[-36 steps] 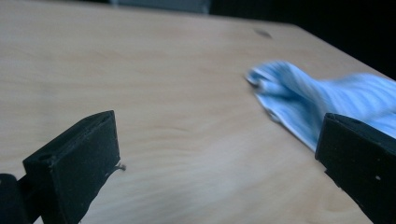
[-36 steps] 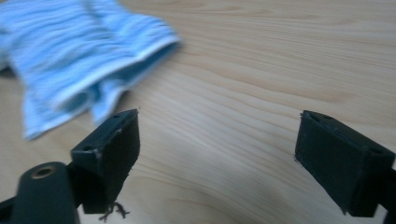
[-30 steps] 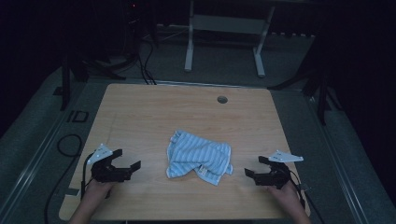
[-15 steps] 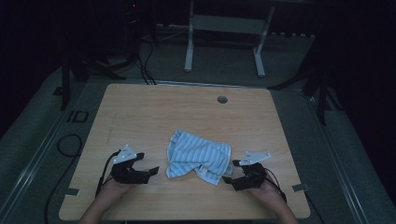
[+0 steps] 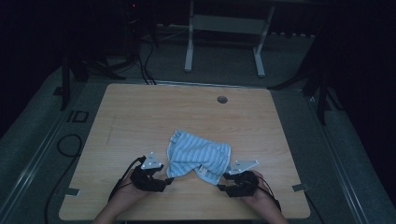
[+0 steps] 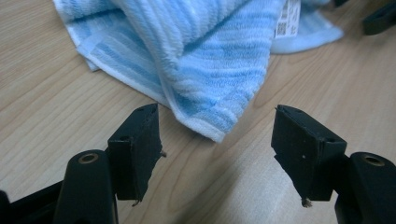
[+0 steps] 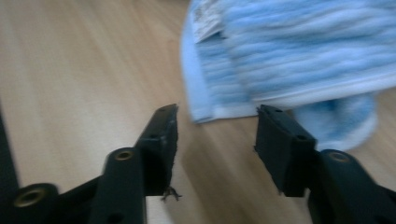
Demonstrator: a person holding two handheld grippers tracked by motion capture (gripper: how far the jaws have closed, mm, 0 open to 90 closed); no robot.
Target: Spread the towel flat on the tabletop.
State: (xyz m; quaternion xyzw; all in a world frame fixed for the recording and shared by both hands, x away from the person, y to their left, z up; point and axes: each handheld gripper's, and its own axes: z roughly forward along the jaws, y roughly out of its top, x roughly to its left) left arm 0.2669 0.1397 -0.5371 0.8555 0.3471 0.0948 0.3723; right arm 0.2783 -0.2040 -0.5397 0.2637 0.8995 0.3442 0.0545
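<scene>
A crumpled towel (image 5: pixel 198 157) with light blue and white stripes lies on the wooden table (image 5: pixel 140 116), near its front middle. My left gripper (image 5: pixel 166 180) sits at the towel's lower left corner, open; in the left gripper view that corner (image 6: pixel 212 123) lies just ahead of the jaws, between them but not pinched. My right gripper (image 5: pixel 223 182) is open at the towel's lower right. In the right gripper view the towel's hem (image 7: pixel 224 109) and white label (image 7: pixel 205 16) lie just beyond the gripper (image 7: pixel 215 116), slightly blurred.
A round cable hole (image 5: pixel 222 99) is set in the table's far edge. White desk legs (image 5: pixel 189 46) stand on the dark floor behind. Black cables (image 5: pixel 65 144) lie on the floor at the left. Bare wood surrounds the towel on all sides.
Both grippers have moved inward from the table's front corners to the towel's lower left and lower right corners. The towel has not moved.
</scene>
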